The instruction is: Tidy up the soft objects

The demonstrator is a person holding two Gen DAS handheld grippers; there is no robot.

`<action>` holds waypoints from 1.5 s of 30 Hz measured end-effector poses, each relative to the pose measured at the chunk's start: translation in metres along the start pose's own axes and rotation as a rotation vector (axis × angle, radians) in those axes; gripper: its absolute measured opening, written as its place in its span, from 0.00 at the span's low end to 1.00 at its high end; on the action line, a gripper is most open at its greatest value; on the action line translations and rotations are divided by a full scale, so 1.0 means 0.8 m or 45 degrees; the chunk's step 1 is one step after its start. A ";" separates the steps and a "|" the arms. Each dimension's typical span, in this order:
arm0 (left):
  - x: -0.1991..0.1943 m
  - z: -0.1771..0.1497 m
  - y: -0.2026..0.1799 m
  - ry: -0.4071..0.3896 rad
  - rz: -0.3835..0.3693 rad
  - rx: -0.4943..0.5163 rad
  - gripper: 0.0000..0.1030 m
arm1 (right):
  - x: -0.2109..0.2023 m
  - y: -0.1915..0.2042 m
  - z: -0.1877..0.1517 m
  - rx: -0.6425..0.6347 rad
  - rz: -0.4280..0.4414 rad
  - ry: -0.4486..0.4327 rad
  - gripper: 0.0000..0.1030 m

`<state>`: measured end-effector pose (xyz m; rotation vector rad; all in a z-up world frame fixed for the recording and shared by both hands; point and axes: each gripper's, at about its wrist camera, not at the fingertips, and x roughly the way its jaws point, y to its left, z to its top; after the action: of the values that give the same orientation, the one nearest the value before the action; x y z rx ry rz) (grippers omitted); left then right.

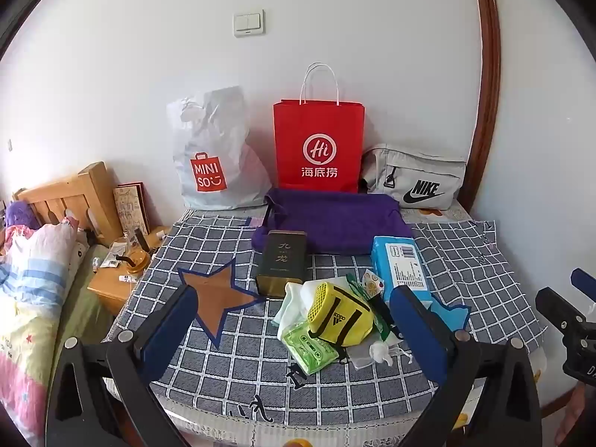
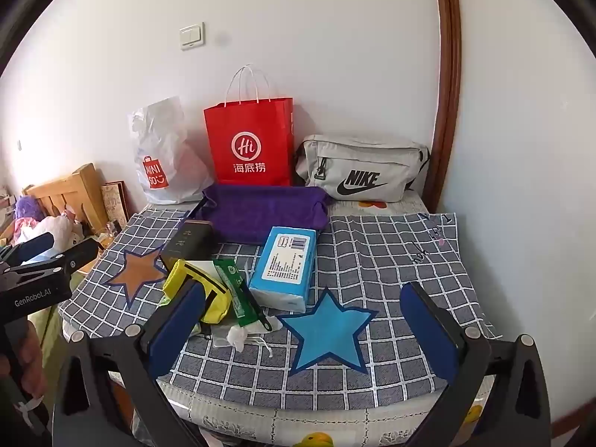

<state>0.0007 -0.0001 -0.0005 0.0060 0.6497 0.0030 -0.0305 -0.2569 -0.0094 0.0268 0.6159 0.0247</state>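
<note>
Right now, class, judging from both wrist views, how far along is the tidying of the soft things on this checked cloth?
Done: nothing visibly. The yellow pouch, green packet and blue tissue pack lie loose in a heap. In hand: nothing; the left gripper and right gripper are open and empty. Left: all sorting, perhaps into the purple cloth bag, red paper bag or grey Nike bag.

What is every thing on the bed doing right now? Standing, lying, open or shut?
Left gripper: open, holding nothing.
Right gripper: open, holding nothing.
Red paper bag: standing upright against the wall.
White plastic bag: leaning on the wall, crumpled.
Grey waist bag: lying on its side, zipped shut.
Purple cloth: lying folded.
Dark tin: lying flat, lid on.
Blue tissue pack: lying flat, sealed.
Yellow pouch: lying on the pile.
</note>
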 end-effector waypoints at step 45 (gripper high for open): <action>-0.011 -0.010 0.009 -0.009 -0.011 -0.001 1.00 | -0.006 0.004 -0.002 0.014 0.039 -0.008 1.00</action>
<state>-0.0112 0.0070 -0.0010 0.0026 0.6430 -0.0052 -0.0357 -0.2538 -0.0078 0.0468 0.6093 0.0510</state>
